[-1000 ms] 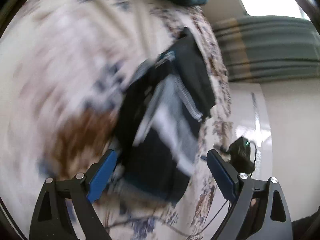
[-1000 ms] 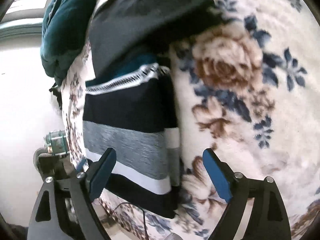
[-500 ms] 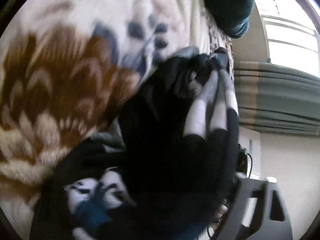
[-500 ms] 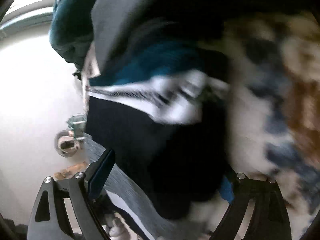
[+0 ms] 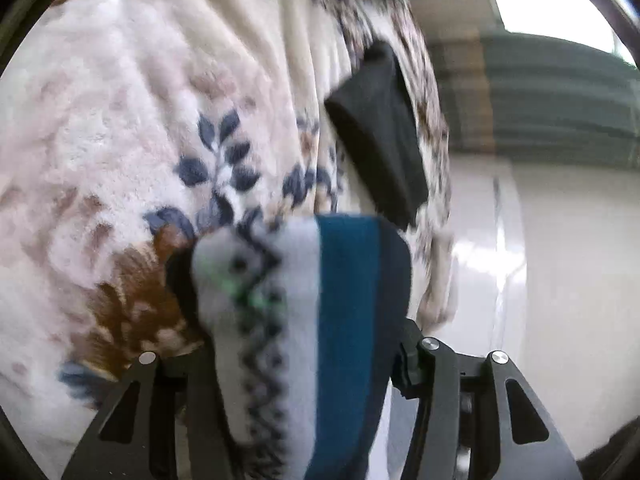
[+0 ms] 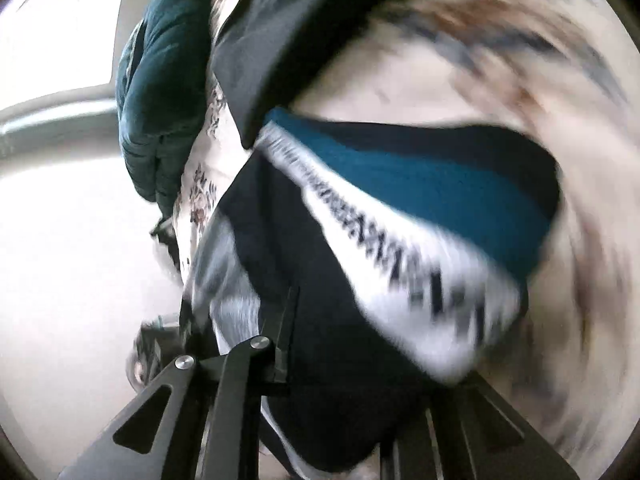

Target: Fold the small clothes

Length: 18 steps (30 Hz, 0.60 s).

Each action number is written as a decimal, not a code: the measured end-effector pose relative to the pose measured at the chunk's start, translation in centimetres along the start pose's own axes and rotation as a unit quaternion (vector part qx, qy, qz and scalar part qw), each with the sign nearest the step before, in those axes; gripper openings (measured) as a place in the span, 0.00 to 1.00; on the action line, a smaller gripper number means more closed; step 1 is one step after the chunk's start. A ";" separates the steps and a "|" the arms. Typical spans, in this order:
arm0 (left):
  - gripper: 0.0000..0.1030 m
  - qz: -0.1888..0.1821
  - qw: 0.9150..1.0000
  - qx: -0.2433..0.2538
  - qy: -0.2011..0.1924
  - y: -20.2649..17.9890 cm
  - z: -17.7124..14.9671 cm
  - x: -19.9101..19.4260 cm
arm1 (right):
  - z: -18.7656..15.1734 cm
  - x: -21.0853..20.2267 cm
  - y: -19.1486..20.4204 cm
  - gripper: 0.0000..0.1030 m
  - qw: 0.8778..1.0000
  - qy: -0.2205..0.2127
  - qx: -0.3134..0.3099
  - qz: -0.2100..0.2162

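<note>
A knit garment [image 5: 344, 300] striped in white, teal and navy bulges up between the fingers of my left gripper [image 5: 298, 344]. Its jaws are closing, and the cloth hides the pads. In the right wrist view the same striped garment [image 6: 420, 184] drapes across my right gripper [image 6: 372, 368]. Those jaws are closing too, with the navy part pinched between them. Only the right gripper's left finger [image 6: 280, 340] shows. A folded black garment [image 5: 380, 136] lies further off on the floral blanket [image 5: 140, 120], and its edge [image 6: 288, 20] shows in the right wrist view too.
A teal cushion [image 6: 164, 80] sits at the far end of the bed, with the blanket's edge dropping to a pale glossy floor [image 6: 60, 240]. A small wheeled object [image 6: 156, 344] stands on the floor by the bed. Grey-green curtains [image 5: 560, 100] hang beyond.
Both grippers were open above the flat striped garment. Both have since closed on it, and it now stands bunched and lifted between them. The view has swung back over the blanket.
</note>
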<state>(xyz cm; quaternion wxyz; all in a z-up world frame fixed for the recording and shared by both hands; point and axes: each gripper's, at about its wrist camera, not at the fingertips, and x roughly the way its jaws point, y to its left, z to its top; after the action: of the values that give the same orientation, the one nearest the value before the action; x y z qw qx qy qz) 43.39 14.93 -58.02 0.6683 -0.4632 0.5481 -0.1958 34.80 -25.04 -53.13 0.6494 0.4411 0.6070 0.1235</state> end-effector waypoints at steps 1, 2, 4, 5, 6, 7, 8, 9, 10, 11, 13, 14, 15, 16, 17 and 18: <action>0.55 0.010 1.000 0.012 0.025 0.4 0.2 0.5 | -1.9 -0.4 -0.3 0.16 1.000 -0.007 0.004 -0.010; 0.58 0.031 0.999 0.020 0.040 0.9 -0.3 0.9 | -4.0 -0.3 -1.1 0.16 1.000 -0.015 0.014 -0.020; 0.71 0.066 0.996 0.017 0.059 2.8 -0.4 1.9 | -6.6 1.8 -3.0 0.23 0.998 0.000 0.037 -0.048; 0.73 0.073 0.995 0.007 0.064 3.7 -0.6 2.0 | -6.9 2.7 -4.1 0.25 0.997 0.012 0.044 -0.064; 0.73 0.062 0.996 -0.004 0.058 4.3 -0.9 1.9 | -7.2 3.9 -5.2 0.31 0.995 0.027 0.060 -0.073; 0.74 0.057 0.997 -0.005 0.048 4.3 -1.2 1.4 | -7.4 4.3 -6.3 0.46 0.994 0.034 0.074 -0.075; 0.74 0.056 0.998 -0.005 0.039 4.1 -1.5 0.9 | -7.5 4.2 -6.9 0.51 0.993 0.032 0.082 -0.077; 0.74 0.056 0.998 -0.004 0.030 3.9 -2.1 0.2 | -7.6 3.6 -7.1 0.52 0.993 0.029 0.082 -0.074; 0.74 0.057 0.998 -0.006 0.017 3.5 -2.9 -0.9 | -7.9 2.9 -7.0 0.53 0.993 0.028 0.079 -0.081; 0.74 0.063 0.998 -0.007 0.004 3.2 -3.7 -1.8 | -8.2 2.0 -7.1 0.55 0.993 0.025 0.079 -0.082; 0.74 0.080 0.996 0.003 -0.039 1.7 -5.9 -4.9 | -9.2 0.1 -7.1 0.59 0.993 0.024 0.083 -0.083; 0.74 0.097 0.994 0.011 -0.056 1.1 -7.1 -6.0 | -9.9 -1.1 -7.0 0.59 0.993 0.025 0.085 -0.084; 0.74 0.118 0.990 0.020 -0.076 0.2 -8.7 -8.1 | -10.4 -2.2 -6.5 0.59 0.992 0.025 0.083 -0.086; 0.74 0.137 0.986 0.023 -0.090 -0.1 -9.7 -9.6 | -10.8 -3.5 -6.4 0.59 0.992 0.026 0.079 -0.091; 0.74 0.155 0.983 0.021 -0.098 -0.4 -10.8 -10.7 | -11.4 -4.9 -5.8 0.59 0.992 0.028 0.069 -0.099; 0.74 0.164 0.981 0.019 -0.100 -0.4 -11.5 -11.2 | -11.4 -6.0 -5.5 0.60 0.992 0.027 0.063 -0.104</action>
<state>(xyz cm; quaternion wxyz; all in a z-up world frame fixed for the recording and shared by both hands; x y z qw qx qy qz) 29.39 18.70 -51.21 0.7515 -0.3716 0.5431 -0.0466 21.17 -27.57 -51.61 0.6129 0.4122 0.6735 0.0292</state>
